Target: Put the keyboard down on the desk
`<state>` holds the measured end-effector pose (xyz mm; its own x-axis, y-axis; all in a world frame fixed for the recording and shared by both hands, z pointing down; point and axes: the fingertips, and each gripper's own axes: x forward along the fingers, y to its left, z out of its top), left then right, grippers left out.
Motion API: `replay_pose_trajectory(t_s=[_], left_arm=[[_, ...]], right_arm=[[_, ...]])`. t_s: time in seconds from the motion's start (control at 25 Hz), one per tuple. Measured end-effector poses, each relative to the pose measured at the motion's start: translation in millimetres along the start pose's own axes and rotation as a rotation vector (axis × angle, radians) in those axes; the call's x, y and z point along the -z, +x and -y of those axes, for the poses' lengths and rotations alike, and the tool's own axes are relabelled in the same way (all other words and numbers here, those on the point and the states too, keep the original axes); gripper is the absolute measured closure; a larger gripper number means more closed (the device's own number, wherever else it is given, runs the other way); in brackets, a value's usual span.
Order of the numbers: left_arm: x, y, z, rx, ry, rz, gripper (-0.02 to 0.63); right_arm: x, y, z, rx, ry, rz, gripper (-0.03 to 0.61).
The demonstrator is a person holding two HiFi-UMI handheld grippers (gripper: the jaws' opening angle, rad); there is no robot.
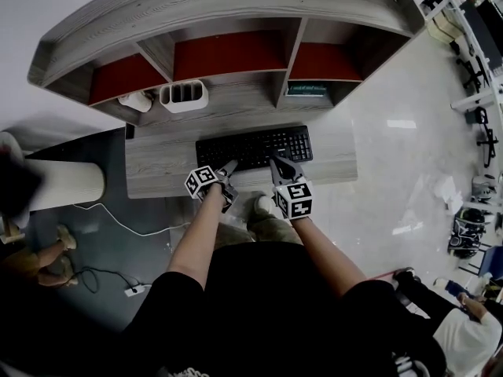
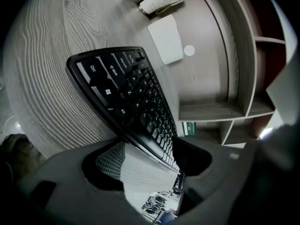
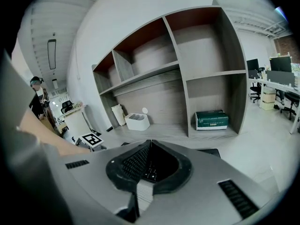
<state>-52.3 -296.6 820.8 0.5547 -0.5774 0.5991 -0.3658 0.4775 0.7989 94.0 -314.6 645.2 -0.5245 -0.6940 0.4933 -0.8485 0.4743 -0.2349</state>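
Over the desk (image 1: 338, 159), left gripper (image 1: 229, 168) and right gripper (image 1: 277, 164) reach forward, jaws pinching the keyboard (image 1: 255, 146).

In the head view the left gripper (image 1: 229, 168) and the right gripper (image 1: 277, 162) cover the near edge of the keyboard (image 1: 255, 145). Whether it rests on the desk (image 1: 157, 163) or hangs just above it cannot be told. In the right gripper view that gripper's grey body hides nearly all of the keyboard (image 3: 150, 171); only a few keys show between the jaws. Print on the green box (image 3: 212, 119) is too small to read. A seated person (image 1: 464, 332) is cut off by the frame's corner.
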Motion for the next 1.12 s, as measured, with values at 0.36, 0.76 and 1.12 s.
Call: replay_pose_trajectory(t_s=[0.36,0.76,1.12], left_arm=[[17.3,-26.2,-4.5,0.071,0.002,0.02,0.301],[54.2,-157.9,56.5,0.295,0.396,0.075,0.374],[57.3,-304.0,100.2,0.426,0.649,0.355,0.597]], right_arm=[[14.9,-17.3,-13.7,0.018,-0.007,-0.001,0.565],[4.8,-65.2,-65.9,0.05,-0.026,0.055,0.565],[1.0,-137.3,-160.3,0.09,-0.05,0.127,0.565]])
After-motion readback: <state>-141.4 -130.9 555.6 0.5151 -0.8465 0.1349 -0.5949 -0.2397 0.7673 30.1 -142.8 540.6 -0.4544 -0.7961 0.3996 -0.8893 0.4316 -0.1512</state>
